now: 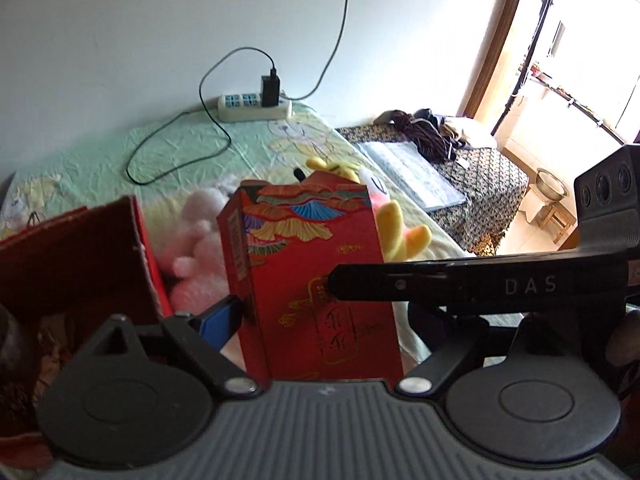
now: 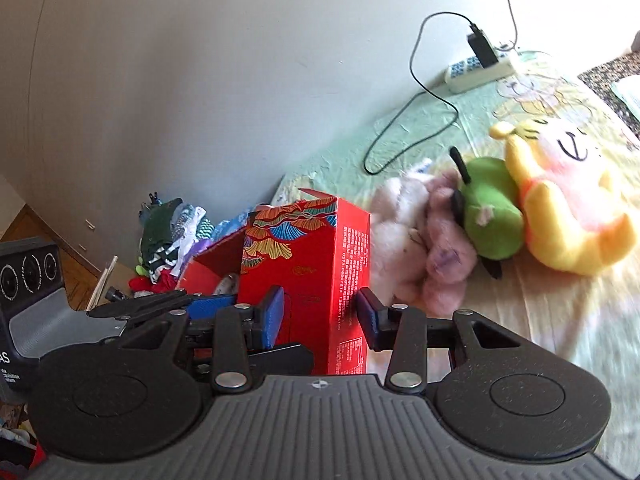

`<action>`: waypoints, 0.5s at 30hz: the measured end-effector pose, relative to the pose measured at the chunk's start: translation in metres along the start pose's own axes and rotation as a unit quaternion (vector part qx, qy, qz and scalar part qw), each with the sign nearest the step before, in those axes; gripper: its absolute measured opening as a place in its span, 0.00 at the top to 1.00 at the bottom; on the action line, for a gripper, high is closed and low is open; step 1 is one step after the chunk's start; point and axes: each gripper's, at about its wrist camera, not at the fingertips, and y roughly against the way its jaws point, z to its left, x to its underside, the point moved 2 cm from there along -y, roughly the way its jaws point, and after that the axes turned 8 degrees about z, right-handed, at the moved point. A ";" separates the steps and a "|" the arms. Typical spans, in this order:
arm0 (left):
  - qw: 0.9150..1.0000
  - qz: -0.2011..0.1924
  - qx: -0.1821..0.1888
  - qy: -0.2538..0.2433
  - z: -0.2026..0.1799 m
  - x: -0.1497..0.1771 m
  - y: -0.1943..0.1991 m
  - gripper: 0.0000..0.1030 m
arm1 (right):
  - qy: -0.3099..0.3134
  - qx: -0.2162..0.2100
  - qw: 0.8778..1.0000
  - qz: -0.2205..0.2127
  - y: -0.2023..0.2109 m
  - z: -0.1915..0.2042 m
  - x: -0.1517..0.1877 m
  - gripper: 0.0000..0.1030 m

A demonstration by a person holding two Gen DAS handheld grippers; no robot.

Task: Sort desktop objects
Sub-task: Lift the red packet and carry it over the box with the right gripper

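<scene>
Clothes (image 2: 168, 236) were seen piled on the floor at the far left, by the wall. Next to them, an open red carton (image 2: 208, 264) sat with something pale inside it. A tall red box (image 2: 304, 276) with fan pictures stood upright on the green sheet (image 2: 420, 132), just beside that carton. The left gripper (image 1: 316, 300) was placed around the tall red box: one blue pad (image 1: 220, 316) was pressed on the box's left side, but the other pad was hidden by the right gripper's black finger, so whether the box was gripped could not be told. The right gripper (image 2: 320, 316) was held spread wide, with its blue fingers (image 2: 276, 312) on either side of the same box; the left one looked close to the box, the right one a little apart.

To the right of the box, a pink fluffy toy (image 2: 420, 240) was laid on the sheet, touching a green toy (image 2: 492, 208), and a yellow toy (image 2: 568, 208) was touching the green one. Far back, a white power strip (image 2: 480, 68) with a black charger (image 2: 482, 50) was laid by the wall.
</scene>
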 end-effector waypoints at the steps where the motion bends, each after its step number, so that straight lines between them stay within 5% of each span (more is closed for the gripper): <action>1: 1.000 -0.007 -0.004 0.000 0.006 -0.003 0.006 0.13 | 0.007 -0.003 1.000 -0.003 -0.005 0.007 -0.005 0.58; 15: 0.998 -0.015 -0.039 0.043 0.120 -0.009 0.044 0.13 | 0.092 -0.003 0.995 0.030 -0.099 0.091 -0.040 0.58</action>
